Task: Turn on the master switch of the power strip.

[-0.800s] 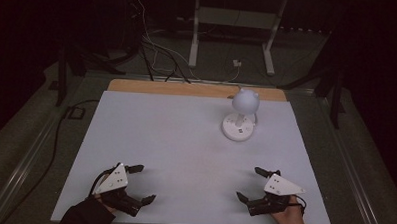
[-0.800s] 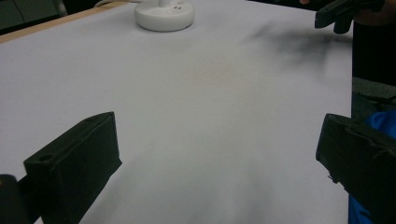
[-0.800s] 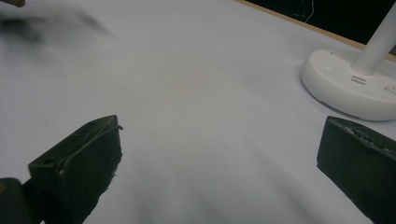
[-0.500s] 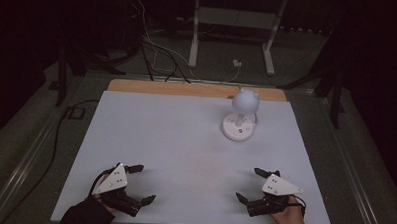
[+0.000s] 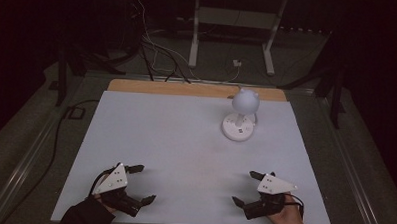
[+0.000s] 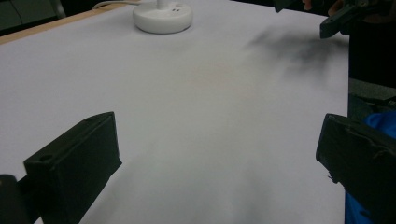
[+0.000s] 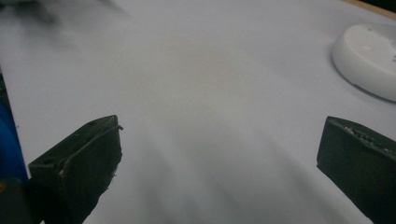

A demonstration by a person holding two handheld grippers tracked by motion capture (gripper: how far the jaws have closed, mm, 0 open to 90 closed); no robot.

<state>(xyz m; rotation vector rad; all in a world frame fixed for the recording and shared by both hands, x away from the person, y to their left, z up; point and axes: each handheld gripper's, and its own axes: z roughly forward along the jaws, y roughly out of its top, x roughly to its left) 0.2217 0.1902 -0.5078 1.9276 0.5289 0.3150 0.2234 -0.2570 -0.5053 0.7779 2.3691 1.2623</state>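
Counter (image 5: 185, 141), white top, wooden strip showing along the far edge. Dim room; cables and a metal stand on the floor beyond.

Left gripper (image 5: 138, 183) at the near left corner of the counter, held in a dark-sleeved hand (image 5: 101, 201). Its 2 jaws stand wide apart with nothing between them; the left gripper view shows bare white surface in the gap. Grey three-cornered plate on top.

Right gripper (image 5: 247, 187) at the near right corner, held in a bare hand (image 5: 283, 217). Jaws likewise spread wide, holding nothing; the right gripper view shows bare counter between them. Both grippers point inward, toward each other, well apart.

1 object on the counter: a small white lamp (image 5: 240, 118) with a round flat base and a ball-shaped head with 2 small ear-like bumps. It stands upright in the far right part of the counter, near the wooden strip, well apart from both grippers. Its base appears at the top of the left gripper view and at the right edge of the right gripper view. 2 small dark marks on the base; detail too small to read.

Something blue at the edge of both gripper views, unclear what.
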